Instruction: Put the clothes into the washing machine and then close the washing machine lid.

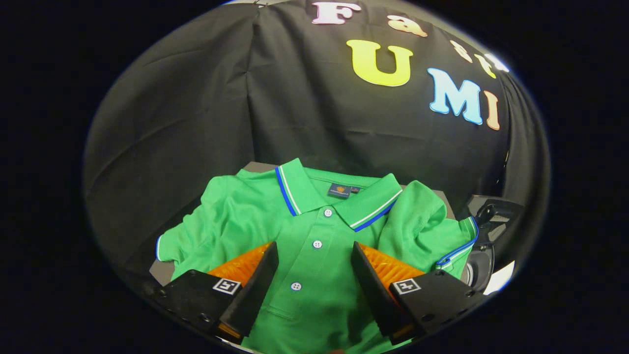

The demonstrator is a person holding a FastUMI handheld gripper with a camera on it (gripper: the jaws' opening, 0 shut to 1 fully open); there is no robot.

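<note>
A green polo shirt (314,231) with a blue-and-white striped collar lies spread on a grey surface (162,271), its button placket running straight toward me. My gripper (314,250) hangs just above the shirt's chest, open, with the placket and two buttons showing between the fingers (255,285). Nothing is pinched between them. To the right of the shirt, past its right sleeve, I see part of the washing machine (484,246): a dark rounded part with a dark hinged piece above it.
The black booth cloth (196,123) rises close behind the shirt and wraps round both sides. The grey surface shows as a thin strip at the shirt's left corner and behind the collar.
</note>
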